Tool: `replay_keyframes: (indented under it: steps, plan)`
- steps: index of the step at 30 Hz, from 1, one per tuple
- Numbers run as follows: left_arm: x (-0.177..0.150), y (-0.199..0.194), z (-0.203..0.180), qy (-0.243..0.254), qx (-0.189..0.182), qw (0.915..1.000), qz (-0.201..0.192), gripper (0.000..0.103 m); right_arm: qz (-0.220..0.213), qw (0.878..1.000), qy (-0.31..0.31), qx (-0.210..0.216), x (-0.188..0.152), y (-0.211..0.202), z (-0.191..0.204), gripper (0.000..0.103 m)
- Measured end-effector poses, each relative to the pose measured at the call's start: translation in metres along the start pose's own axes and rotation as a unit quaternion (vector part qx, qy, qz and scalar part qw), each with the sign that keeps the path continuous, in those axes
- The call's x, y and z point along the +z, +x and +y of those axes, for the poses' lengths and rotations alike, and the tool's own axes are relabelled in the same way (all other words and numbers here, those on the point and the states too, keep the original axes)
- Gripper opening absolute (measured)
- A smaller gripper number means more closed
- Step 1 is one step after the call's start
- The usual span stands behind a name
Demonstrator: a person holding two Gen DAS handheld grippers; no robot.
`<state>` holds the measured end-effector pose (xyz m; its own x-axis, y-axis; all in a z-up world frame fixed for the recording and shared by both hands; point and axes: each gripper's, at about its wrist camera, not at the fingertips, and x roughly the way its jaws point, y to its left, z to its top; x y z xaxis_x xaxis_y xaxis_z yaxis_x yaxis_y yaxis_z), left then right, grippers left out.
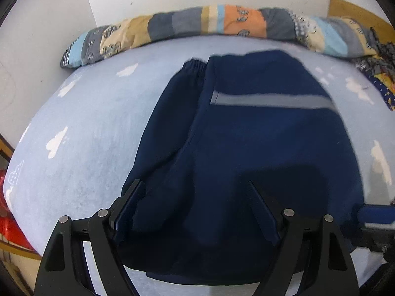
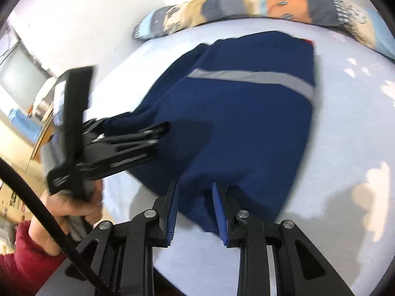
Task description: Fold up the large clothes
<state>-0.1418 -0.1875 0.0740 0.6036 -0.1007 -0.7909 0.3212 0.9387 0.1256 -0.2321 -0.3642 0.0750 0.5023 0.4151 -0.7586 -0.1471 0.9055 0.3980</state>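
Nearest us, the near hem of the navy garment [image 1: 246,135] sits right at both sets of fingers. It lies on the bed [image 1: 86,128], partly folded: one sleeve laid along its left side with the cuff at the far end, grey stripe across the far half, patterned quilt [image 1: 222,22] beyond.

Left gripper [image 1: 195,197]: fingers wide apart, straddling the near-left portion of cloth. The fabric passes between them, but we see no pinch; the pads don't press on it.

Right gripper [image 2: 195,197]: fingers much closer together, near-right hem bunched in the gap. Looks like a grip, but motion blur stops us confirming pad contact on both sides.

We judge this as the grasp step before a near-to-far fold. Next move calls for the left fingers to clamp on the hem too, then both corners lifted together and carried toward the far edge, kept level so the stripe side stays square.
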Motion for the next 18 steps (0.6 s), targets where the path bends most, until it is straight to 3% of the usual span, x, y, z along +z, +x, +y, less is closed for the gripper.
replay_keyframes:
  steps: [10, 18]
  plan:
    - [0.000, -0.001, -0.014, 0.031, 0.014, 0.9994, -0.011, 0.083, 0.031, 0.999, 0.024, -0.009, -0.007, 0.025, -0.005, 0.032]
    - [0.001, -0.007, -0.014, 0.029, 0.010, 0.9993, -0.021, 0.083, 0.029, 0.999, 0.026, -0.002, 0.000, 0.021, -0.006, 0.032]
